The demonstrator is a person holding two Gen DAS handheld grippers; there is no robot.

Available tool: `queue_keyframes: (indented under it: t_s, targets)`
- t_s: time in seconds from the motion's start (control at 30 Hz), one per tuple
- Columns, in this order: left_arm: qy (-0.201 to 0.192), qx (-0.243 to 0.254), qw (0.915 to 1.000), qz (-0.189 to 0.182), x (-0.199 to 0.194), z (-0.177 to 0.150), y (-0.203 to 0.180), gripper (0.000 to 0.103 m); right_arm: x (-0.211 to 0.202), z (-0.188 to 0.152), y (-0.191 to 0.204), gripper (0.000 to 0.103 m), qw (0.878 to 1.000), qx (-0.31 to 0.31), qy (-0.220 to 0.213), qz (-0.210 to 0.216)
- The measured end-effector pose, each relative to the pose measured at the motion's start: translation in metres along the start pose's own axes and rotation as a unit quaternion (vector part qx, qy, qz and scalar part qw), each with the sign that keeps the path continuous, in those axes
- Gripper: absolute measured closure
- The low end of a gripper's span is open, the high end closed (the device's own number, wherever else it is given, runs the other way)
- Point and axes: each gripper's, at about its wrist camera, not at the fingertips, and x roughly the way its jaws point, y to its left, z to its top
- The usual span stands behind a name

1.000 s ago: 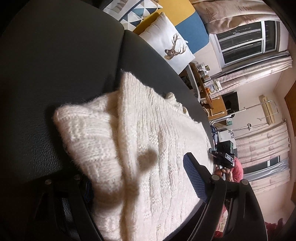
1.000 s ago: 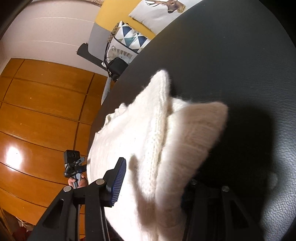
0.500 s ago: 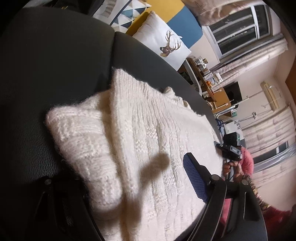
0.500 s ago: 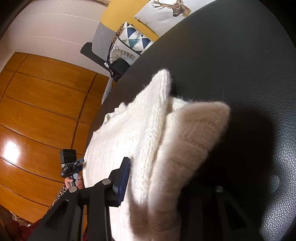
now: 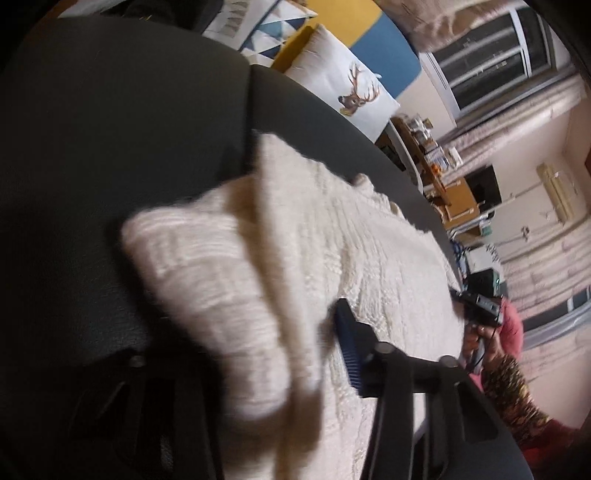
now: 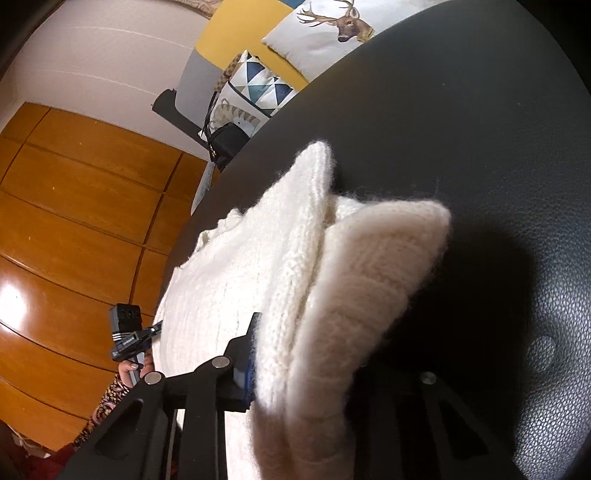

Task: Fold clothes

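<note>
Both tongs pinch the white sweater [image 5: 369, 236] lying on the black cushion [image 5: 110, 129].

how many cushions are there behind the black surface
2, perhaps more hidden: a white deer cushion at the top, and a triangle-patterned cushion just left of and below it, beside the black bag.

Left view: near fold of the sweater [image 5: 221, 314] smeared by motion blur; left finger of the left claw [image 5: 258, 354] buried behind it. Right view: right finger of the right claw [image 6: 306, 369] lost under the knit and in shadow; sweater's lower end cut off at the bottom edge.
</note>
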Motion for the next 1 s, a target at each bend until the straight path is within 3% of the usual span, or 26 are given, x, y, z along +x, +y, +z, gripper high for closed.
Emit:
queue_keyframes:
  t_s: [0.07, 0.43, 0.57, 0.83, 1.0]
  targets:
    - [-0.003, -0.007, 1.0, -0.006, -0.001, -0.001, 0.004, 0.066, 0.0, 0.0, 0.0, 0.077, 1.0, -0.002, -0.002, -0.003]
    - [-0.005, -0.01, 0.9999, -0.002, -0.002, -0.002, 0.006, 0.067, -0.003, 0.003, -0.004, 0.078, 1.0, 0.008, 0.006, -0.006]
    - [-0.004, -0.018, 0.9998, 0.003, -0.002, -0.003, 0.008, 0.071, -0.001, 0.003, -0.001, 0.082, 1.0, 0.005, 0.008, -0.024]
    - [-0.026, -0.018, 0.9995, 0.009, -0.005, -0.008, 0.006, 0.076, -0.001, 0.001, -0.004, 0.086, 1.0, 0.011, -0.007, -0.02]
    - [-0.046, -0.033, 0.9984, -0.002, -0.008, -0.012, 0.004, 0.083, -0.003, -0.006, -0.01, 0.087, 0.996, 0.064, -0.041, 0.036]
